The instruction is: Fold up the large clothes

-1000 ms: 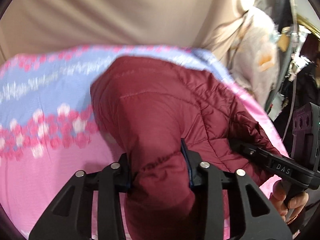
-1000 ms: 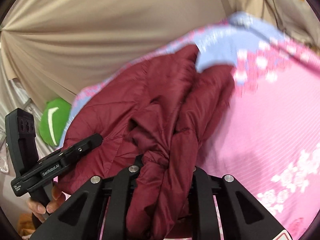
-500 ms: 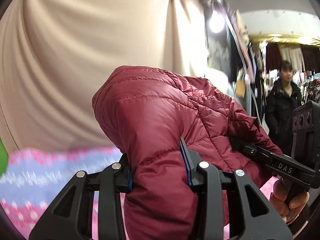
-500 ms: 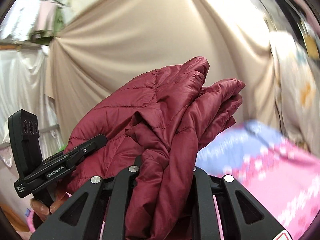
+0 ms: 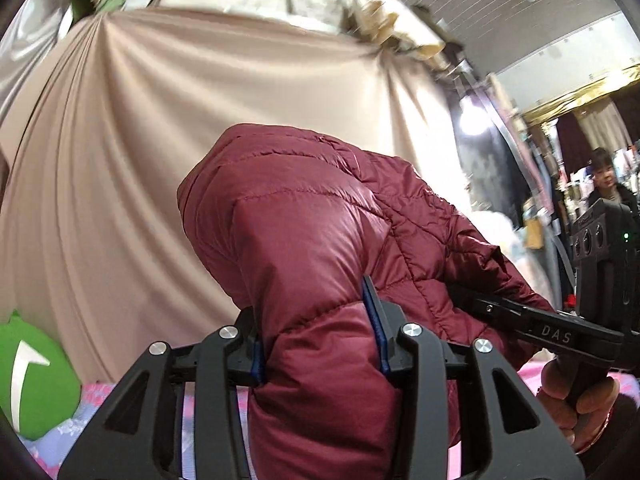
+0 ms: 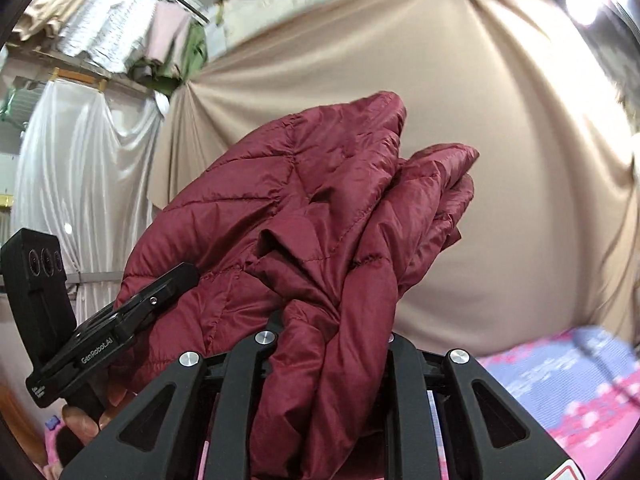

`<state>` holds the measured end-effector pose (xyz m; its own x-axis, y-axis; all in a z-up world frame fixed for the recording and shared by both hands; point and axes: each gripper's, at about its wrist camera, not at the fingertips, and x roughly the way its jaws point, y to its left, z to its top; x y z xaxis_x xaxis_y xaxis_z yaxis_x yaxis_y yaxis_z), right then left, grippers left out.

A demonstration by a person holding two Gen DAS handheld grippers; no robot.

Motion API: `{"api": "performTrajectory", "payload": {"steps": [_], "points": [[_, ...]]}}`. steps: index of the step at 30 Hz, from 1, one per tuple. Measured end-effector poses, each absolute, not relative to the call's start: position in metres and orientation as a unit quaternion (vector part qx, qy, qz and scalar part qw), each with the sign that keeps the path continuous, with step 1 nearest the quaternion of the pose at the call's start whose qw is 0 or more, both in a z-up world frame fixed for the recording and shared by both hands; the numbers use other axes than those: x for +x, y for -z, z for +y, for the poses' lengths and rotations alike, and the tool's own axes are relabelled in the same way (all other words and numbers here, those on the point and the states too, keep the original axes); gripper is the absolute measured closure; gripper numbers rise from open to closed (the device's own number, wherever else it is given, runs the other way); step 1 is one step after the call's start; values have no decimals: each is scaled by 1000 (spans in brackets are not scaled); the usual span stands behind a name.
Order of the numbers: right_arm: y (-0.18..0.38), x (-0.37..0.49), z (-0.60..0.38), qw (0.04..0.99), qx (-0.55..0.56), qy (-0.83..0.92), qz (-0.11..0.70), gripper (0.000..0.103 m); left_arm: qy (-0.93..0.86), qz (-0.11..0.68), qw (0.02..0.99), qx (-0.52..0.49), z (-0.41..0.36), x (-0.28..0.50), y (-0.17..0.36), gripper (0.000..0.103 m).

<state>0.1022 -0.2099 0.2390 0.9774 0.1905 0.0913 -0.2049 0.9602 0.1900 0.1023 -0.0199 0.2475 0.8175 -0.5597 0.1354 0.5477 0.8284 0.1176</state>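
While lifted, both L gripper (image 5: 318, 336) & R gripper (image 6: 330, 344) fingers clamp maroon jacket (image 5: 320, 232).

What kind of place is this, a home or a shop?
Probably a clothing market stall or shop, not a home. Garments hang from a rail overhead, beige drapes screen off the work area, and a woman stands among racks beyond. Both grippers hold a maroon puffer jacket above a floral sheet.
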Motion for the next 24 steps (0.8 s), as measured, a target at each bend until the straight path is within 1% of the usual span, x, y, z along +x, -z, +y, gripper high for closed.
{"api": "performTrajectory", "payload": {"steps": [4,7,8,11,12,13,14,16,20,24], "points": [[-190,183,-207,984,133,-108,43,86,276,-7,961,22,-4,174,-204,64],[-126,246,-203,974,160,-102,125,86,255,80,963,18,0,242,-139,64],[-93,272,-203,966,171,-94,167,86,246,119,962,22,-1,264,-111,64],[-25,313,-198,946,180,-73,259,86,223,219,949,34,1,310,-39,62],[6,322,-199,936,181,-63,294,82,208,266,940,37,2,326,-6,59],[26,325,-199,933,176,-51,311,72,205,276,939,33,6,328,8,50],[34,323,-200,932,173,-46,315,67,208,275,938,25,13,324,14,43],[34,322,-205,923,187,-51,332,59,214,299,930,6,25,323,13,39],[19,298,-226,919,191,-24,343,56,202,319,926,-16,54,310,-6,34],[-11,259,-233,938,176,15,298,52,186,333,924,-35,72,277,-27,33]]}}
